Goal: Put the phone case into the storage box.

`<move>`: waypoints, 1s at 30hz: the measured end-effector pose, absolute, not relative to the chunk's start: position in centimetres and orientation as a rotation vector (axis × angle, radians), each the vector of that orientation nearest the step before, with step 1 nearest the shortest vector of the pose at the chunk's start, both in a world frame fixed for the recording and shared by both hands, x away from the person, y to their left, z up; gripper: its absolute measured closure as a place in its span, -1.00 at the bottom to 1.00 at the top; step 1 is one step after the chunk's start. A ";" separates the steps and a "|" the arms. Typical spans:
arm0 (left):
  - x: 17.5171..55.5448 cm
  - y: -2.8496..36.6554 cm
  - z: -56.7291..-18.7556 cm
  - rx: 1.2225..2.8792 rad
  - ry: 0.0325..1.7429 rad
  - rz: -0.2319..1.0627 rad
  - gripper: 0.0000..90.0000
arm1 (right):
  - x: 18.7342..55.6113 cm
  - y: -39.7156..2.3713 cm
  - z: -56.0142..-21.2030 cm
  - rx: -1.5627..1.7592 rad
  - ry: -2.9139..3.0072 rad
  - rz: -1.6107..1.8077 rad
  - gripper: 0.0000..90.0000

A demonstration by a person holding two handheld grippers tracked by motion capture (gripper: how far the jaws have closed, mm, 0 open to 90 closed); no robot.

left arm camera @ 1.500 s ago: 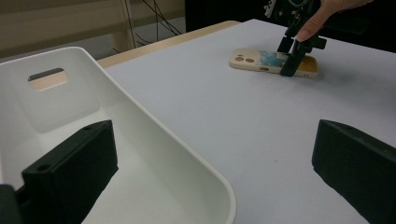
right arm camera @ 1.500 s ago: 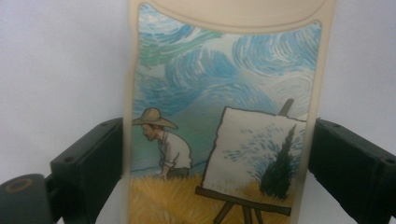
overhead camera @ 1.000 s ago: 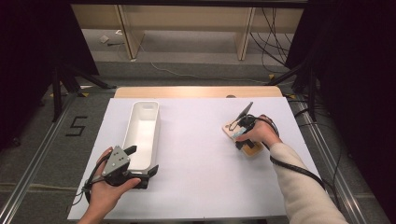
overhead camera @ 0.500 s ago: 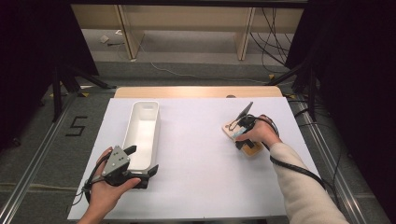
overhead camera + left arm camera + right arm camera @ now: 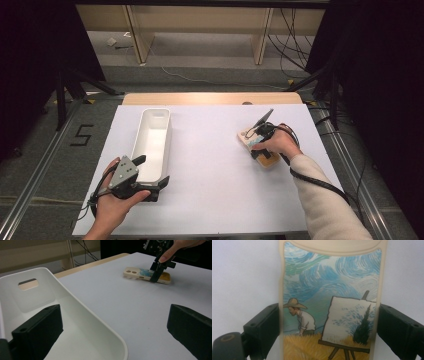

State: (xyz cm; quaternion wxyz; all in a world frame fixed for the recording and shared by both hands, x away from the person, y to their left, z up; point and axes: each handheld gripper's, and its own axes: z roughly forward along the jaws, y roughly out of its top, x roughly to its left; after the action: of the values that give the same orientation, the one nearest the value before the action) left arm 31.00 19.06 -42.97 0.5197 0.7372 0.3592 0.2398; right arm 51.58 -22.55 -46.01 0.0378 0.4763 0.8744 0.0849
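Note:
A cream phone case (image 5: 246,135) printed with a painter at an easel lies flat on the white table top at the right. My right gripper (image 5: 260,146) stands over its middle, one jaw pressed against each long edge of the phone case (image 5: 329,290), which still rests on the table. From the left gripper view, the case (image 5: 136,273) and that right gripper (image 5: 156,275) show far off. My left gripper (image 5: 152,170) is open at the near end of a long white bin (image 5: 165,134), one jaw over the bin's inside (image 5: 75,302) and one over the table.
The white table top (image 5: 210,165) has a wooden strip (image 5: 210,98) along its far edge. Beyond it are shelving legs and loose cables on the floor. Metal rails run along both sides, and a "5" mark (image 5: 81,135) is on the floor at the left.

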 end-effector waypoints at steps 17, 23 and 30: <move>31.0 19.1 -43.0 1.763 0.862 0.572 -1.00 | 50.2 -22.6 -44.7 1.450 2.601 0.486 -0.74; 31.0 19.1 -43.0 1.763 0.861 0.573 -1.00 | 49.3 -22.9 -44.2 1.432 2.563 0.589 -0.74; 31.0 19.1 -42.9 1.760 0.859 0.575 -1.00 | 48.5 -22.9 -43.7 1.382 2.556 0.643 -0.74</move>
State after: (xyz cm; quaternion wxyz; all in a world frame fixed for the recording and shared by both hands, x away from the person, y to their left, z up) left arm 31.01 19.11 -42.93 0.5229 0.7350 0.3588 0.2402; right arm 48.47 -22.95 -43.68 0.0828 0.4628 0.8560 0.2153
